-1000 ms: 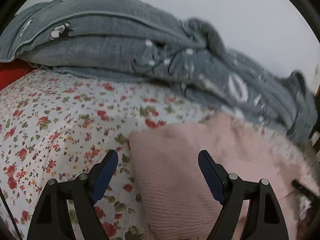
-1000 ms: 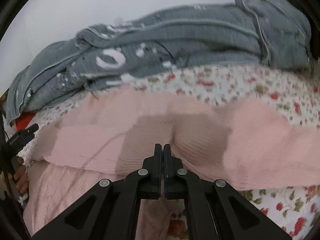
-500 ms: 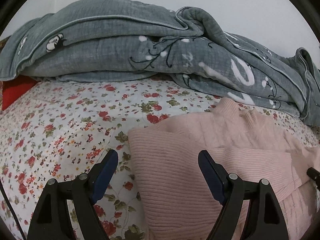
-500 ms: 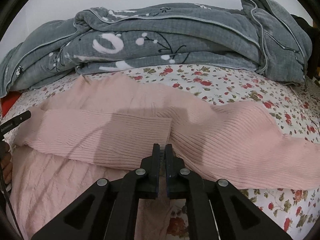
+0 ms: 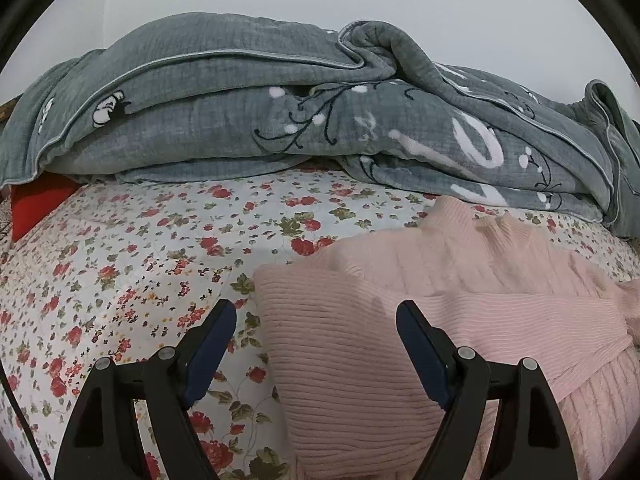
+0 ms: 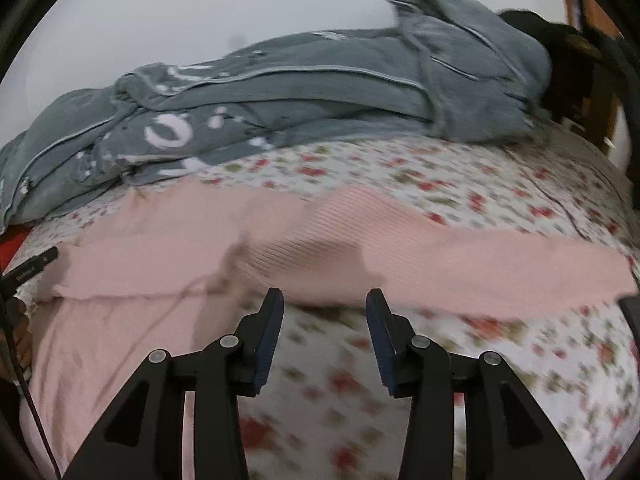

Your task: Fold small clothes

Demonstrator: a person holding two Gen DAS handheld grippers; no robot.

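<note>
Two grippers hang over a bed with a flowered sheet (image 5: 132,264). A pink ribbed sweater (image 5: 360,344) lies flat on the sheet, one sleeve folded across its body. The left gripper (image 5: 316,344) has its fingers wide apart above the sweater's edge, gripping nothing. The right gripper (image 6: 324,338) has just been opening; its fingers stand apart over the sheet, just short of the outstretched sleeve (image 6: 500,264). A grey quilt (image 5: 280,120) is heaped behind.

The left hand-held gripper (image 5: 316,354) stands wide apart and empty; the right hand-held gripper (image 6: 325,334) has just been opening, nothing between.
</note>
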